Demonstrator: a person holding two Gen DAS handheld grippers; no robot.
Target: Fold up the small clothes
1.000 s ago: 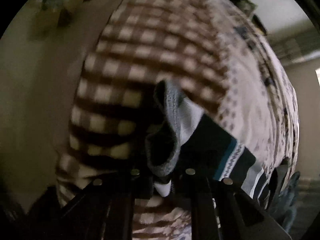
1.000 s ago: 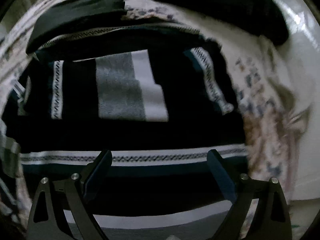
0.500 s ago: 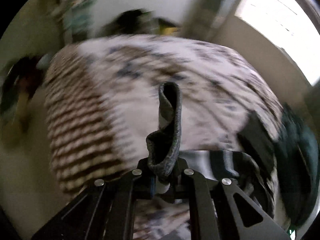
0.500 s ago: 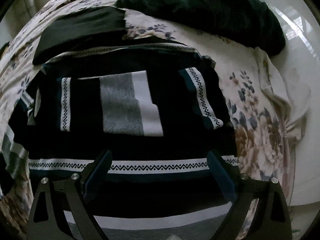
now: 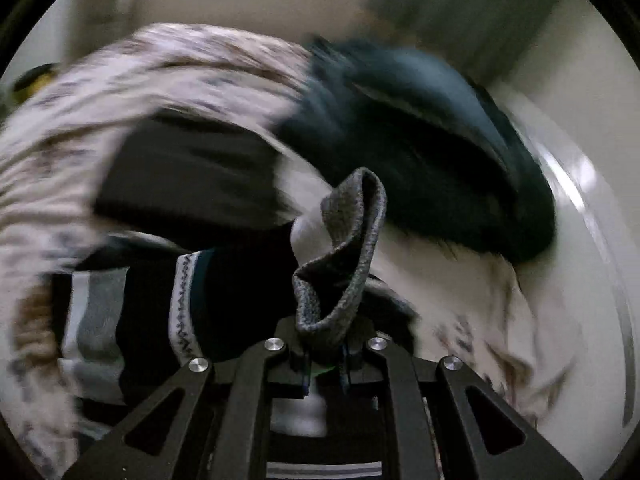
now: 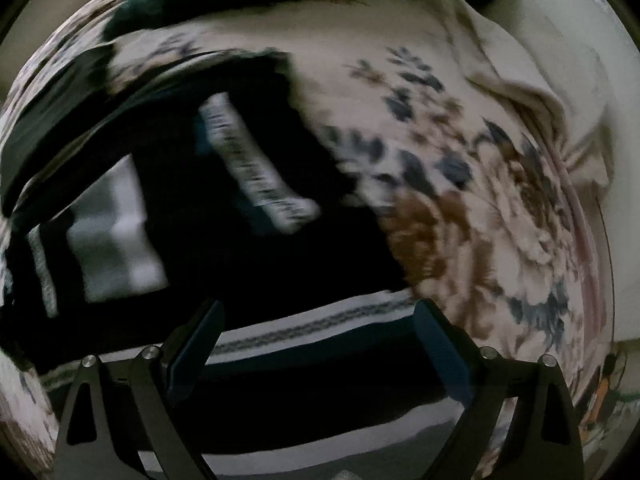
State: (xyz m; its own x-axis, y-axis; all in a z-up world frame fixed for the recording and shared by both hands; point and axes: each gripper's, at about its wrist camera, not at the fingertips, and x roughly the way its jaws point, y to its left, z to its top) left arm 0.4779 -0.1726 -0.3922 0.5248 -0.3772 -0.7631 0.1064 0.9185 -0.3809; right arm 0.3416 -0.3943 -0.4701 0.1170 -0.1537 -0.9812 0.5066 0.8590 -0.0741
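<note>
Left claw point(image 5: 323, 354): jaws drawn nearly together, clamped on a grey-and-white sock point(image 5: 340, 264). The sock stands up from the jaws, its grey ribbed part folded over in a loop, a white portion showing on its left side and again below the jaws. The sock is clear of the bed, held in the air above it.

Right claw point(image 6: 316, 344): jaws spread wide, nothing between them. It hangs over the near part of a dark striped garment point(image 6: 248, 248); whether the tips touch the cloth cannot be told.

The dark striped garment lies spread on the floral bedspread point(image 6: 480, 208), with white zigzag bands and a grey-and-white block. Its right edge runs diagonally from far left to near right in the right wrist view; beyond that edge the bedspread is uncovered out to the bed's right side, where a cream fold of cloth point(image 6: 532, 92) bunches at the rim.

In the left wrist view, a flat black garment point(image 5: 192, 176) lies beyond the striped one, on the far left, touching or overlapping its far edge. A dark teal fleecy heap point(image 5: 432, 152) occupies the far right of the bed, near the right edge. Both views are motion-blurred; finer edges are not readable.
</note>
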